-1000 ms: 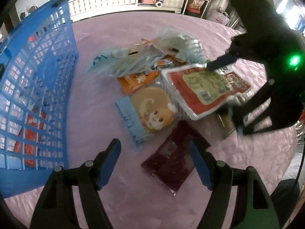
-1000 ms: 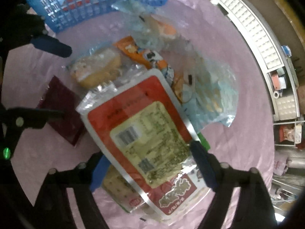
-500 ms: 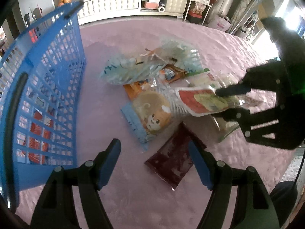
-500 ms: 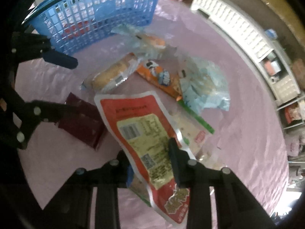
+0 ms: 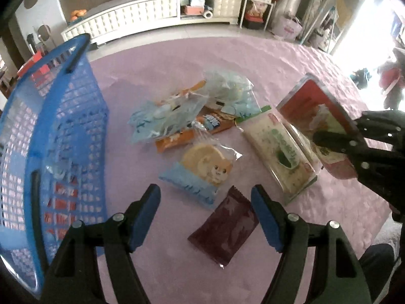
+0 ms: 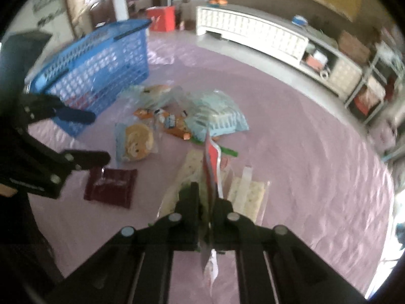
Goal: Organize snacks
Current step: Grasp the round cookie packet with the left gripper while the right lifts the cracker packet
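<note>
Held edge-on and lifted off the pile: red packet (image 6: 212, 163), pinched in the right gripper (image 6: 206, 197), jaws having just closed flat on its near end. Seen from the left wrist view, same red packet (image 5: 314, 111) tilted up at the right of the heap, clear of the pale cracker pack (image 5: 279, 152) beneath it.

Left on the pink surface (image 5: 291, 63): cracker pack, round biscuit in a light blue wrapper (image 5: 202, 169), dark maroon sachet (image 5: 225, 230) nearest, orange bar (image 5: 174, 140), two crinkled pale blue bags (image 5: 227, 93) farther off. A second pale pack (image 6: 249, 190) lay to the right of the grip in the right wrist view.

Blue basket (image 5: 63, 139) stood at the left, well apart from the red packet; something red and white already showed through its mesh, so likely some sorting done.

Left gripper (image 5: 206, 210) hovered over the maroon sachet, jaws wide apart, nothing in them.

Judged early to midway: one packet in hand and not yet in the basket, at least six more to go.
</note>
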### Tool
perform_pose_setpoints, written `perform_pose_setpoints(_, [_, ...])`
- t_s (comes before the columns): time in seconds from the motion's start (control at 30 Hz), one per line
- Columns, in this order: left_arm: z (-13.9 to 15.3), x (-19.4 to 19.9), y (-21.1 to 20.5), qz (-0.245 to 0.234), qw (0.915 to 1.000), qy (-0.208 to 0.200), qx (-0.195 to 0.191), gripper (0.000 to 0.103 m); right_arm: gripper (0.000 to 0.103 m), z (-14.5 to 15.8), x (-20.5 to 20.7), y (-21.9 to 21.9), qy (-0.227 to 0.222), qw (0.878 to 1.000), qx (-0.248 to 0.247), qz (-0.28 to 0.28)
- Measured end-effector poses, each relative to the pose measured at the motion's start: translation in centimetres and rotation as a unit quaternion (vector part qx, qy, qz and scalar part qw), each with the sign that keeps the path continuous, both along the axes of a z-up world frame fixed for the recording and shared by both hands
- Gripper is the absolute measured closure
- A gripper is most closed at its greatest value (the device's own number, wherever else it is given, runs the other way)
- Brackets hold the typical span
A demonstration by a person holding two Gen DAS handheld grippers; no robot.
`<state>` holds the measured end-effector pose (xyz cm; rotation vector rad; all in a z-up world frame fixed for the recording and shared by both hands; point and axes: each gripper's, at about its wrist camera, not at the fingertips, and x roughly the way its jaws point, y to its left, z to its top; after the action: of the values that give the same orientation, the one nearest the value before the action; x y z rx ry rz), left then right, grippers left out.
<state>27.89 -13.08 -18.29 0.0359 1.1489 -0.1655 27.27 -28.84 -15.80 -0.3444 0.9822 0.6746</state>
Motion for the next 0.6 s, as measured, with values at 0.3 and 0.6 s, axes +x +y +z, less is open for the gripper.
perform_pose_setpoints(0.3, [-3.3, 3.3, -2.5, -0.033, 0.9966, 0.033, 0.068, 0.031, 0.093, -1.3, 0.5, 0.2, 0.043, 0.997, 0.037, -0.056])
perform_pose_setpoints(0.6, [-4.6, 4.4, -2.9, -0.032, 0.9954, 0.027, 0.086, 0.038, 0.093, -1.5, 0.3, 0.5, 0.049, 0.995, 0.051, -0.072])
